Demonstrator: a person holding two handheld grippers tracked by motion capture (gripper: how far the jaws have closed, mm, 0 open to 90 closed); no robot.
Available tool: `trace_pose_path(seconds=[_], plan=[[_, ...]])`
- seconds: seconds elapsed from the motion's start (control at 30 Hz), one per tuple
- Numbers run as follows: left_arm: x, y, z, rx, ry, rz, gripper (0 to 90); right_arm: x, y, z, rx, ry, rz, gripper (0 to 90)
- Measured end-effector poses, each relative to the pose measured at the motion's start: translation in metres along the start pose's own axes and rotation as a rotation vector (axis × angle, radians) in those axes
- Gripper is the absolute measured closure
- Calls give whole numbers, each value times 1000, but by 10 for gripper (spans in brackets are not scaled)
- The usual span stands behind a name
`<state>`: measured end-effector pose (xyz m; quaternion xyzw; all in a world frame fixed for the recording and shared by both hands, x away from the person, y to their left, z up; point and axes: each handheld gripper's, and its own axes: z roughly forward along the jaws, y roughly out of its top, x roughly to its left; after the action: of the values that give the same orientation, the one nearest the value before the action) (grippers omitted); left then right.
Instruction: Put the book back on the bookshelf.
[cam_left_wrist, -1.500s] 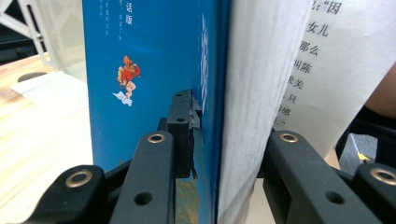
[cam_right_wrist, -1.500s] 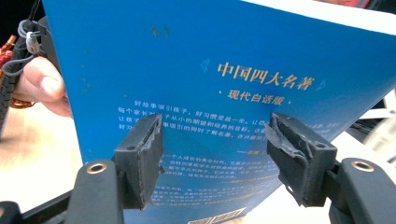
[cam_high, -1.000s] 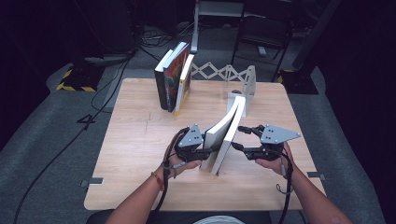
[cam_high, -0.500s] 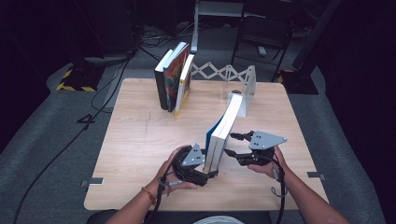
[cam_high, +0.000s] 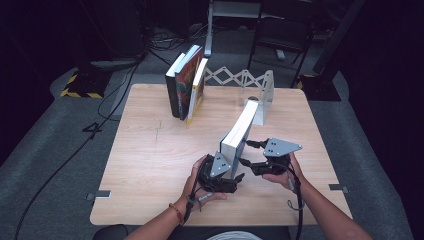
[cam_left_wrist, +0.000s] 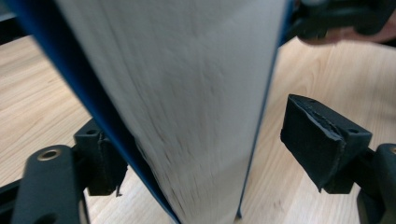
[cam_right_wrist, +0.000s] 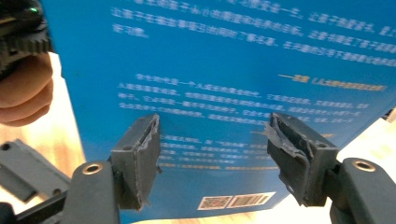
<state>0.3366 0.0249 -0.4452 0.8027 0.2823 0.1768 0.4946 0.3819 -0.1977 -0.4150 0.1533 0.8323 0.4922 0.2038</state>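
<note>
Book (cam_high: 239, 134) with a blue cover stands on edge near the middle of the wooden table (cam_high: 150, 165), leaning back against a white bookend (cam_high: 264, 97), its page edge facing the person. The left gripper (cam_high: 231, 176) straddles the book's near lower corner, its jaws having just been opening and now released: in the left gripper view one pad lies at the left cover while the other stands apart. The right gripper (cam_high: 250, 152) is spread too, jaws widening, pads facing the blue back cover (cam_right_wrist: 224, 93) without clasping it.
</note>
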Motion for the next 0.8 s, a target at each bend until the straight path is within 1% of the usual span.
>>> trace_pose_path(seconds=[0.03,0.07,0.1,0.13,0.17,0.23,0.3,0.33,0.37,0.4,0.43,0.47,0.5,0.53,0.57,0.6,0.63,0.67,0.7,0.73,0.8], plan=[[1,0,2,-16,34,-1,332,-3,-1,1,12,-19,22,365],[1,0,2,-16,34,-1,341,-3,-1,1,12,-19,22,365],[3,-1,2,-23,37,-20,366,-4,-1,1,16,-24,28,371],[3,-1,2,-23,37,-20,419,-4,-1,1,16,-24,28,371],[5,-1,2,-18,42,-16,419,-4,-1,1,18,-27,24,370],[8,0,0,-17,30,-19,463,-6,-2,-1,17,-46,24,380],[12,0,-4,-1,38,10,498,-11,-4,-4,15,-51,38,373],[12,0,-4,-1,38,10,524,-11,-4,-4,15,-51,38,373],[15,0,-5,6,37,15,540,-17,-7,-7,26,-54,47,355],[19,1,-8,15,24,22,540,-17,-7,-7,26,-54,47,355],[28,0,-12,24,-16,14,563,-23,-11,-11,48,-42,63,327],[28,0,-12,24,-16,14,567,-26,-14,-14,52,-36,66,326],[34,-1,-16,35,-48,34,569,-29,-16,-16,58,-41,67,321],[34,-1,-16,35,-48,34,569,-31,-19,-18,59,-38,66,312],[36,-1,-18,36,-64,41,570,-34,-21,-20,53,-33,67,311],[41,-2,-22,48,-100,80,571,-36,-23,-22,53,-35,72,306],[45,-2,-24,52,-120,94,572,-38,-25,-23,51,-26,76,302],[48,-3,-27,56,-142,97,575,-40,-26,-23,45,-11,83,302],[48,-3,-27,56,-142,97,578,-40,-26,-23,45,-11,83,302],[53,-4,-30,63,-171,101,578,-41,-27,-22,47,2,86,302],[58,-6,-35,70,-201,115,584,-41,-28,-19,54,21,74,302]])
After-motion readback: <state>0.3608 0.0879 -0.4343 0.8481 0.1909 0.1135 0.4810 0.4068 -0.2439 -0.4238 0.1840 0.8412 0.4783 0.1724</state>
